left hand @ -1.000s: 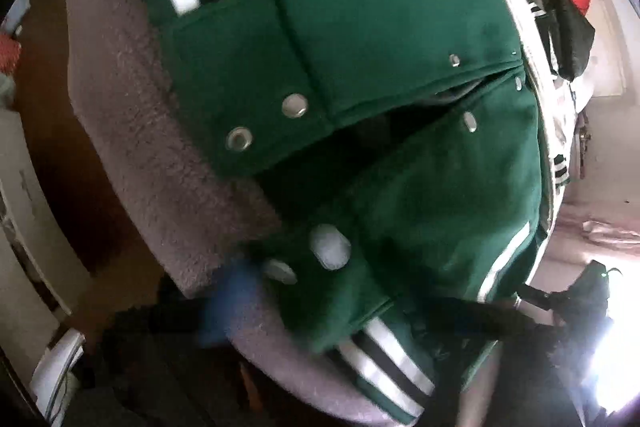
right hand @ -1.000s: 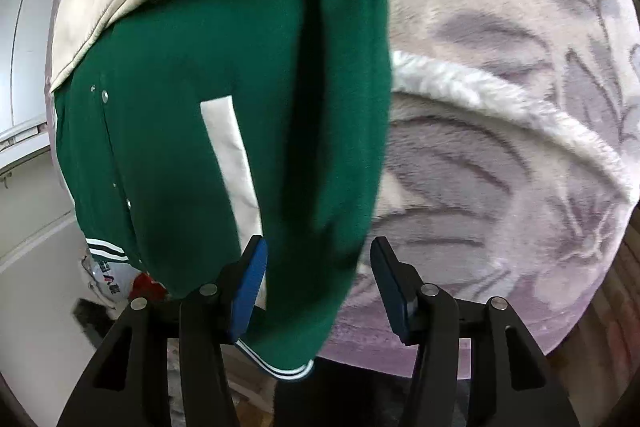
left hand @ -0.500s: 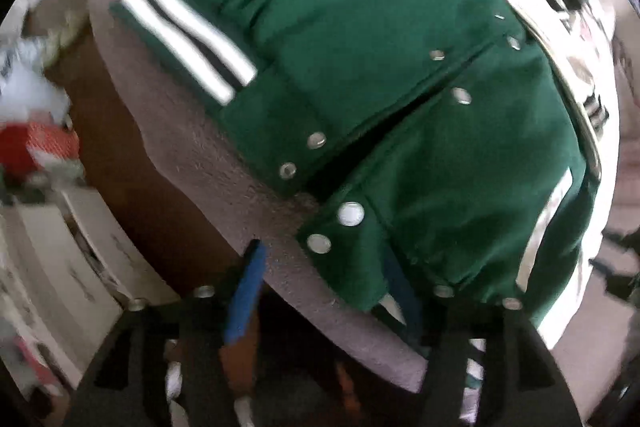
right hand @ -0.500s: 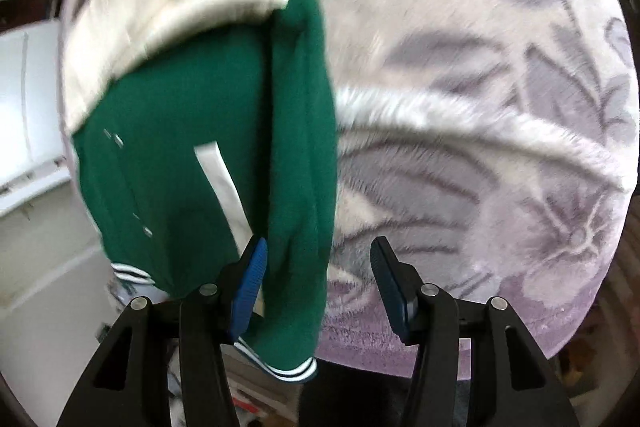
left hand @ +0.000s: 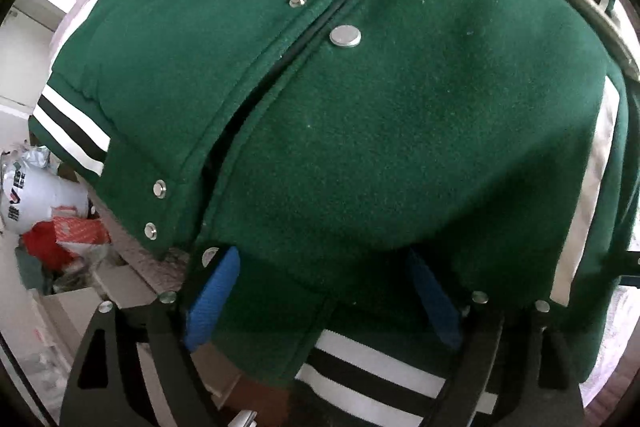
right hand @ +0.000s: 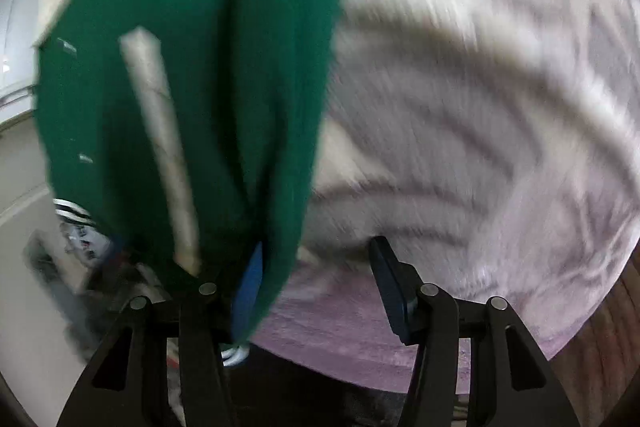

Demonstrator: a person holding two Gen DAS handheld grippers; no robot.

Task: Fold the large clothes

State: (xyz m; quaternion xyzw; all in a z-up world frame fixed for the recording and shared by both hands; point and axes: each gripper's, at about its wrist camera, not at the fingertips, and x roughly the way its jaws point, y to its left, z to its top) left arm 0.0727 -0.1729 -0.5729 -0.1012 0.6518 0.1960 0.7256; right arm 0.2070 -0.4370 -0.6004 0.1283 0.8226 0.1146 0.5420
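Green jacket [left hand: 360,131] on the floral blanket [right hand: 480,107], snap placket running away from the fingers, striped hem nearest; left gripper [left hand: 320,303] opening wide over the hem, right gripper [right hand: 316,291] half-open, unpinched fold beside its left pad

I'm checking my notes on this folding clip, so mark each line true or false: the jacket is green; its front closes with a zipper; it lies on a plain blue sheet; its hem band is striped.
1. The jacket is green. True.
2. Its front closes with a zipper. False: metal snaps run along it.
3. It lies on a plain blue sheet. False: a pale patterned blanket.
4. The hem band is striped. True.
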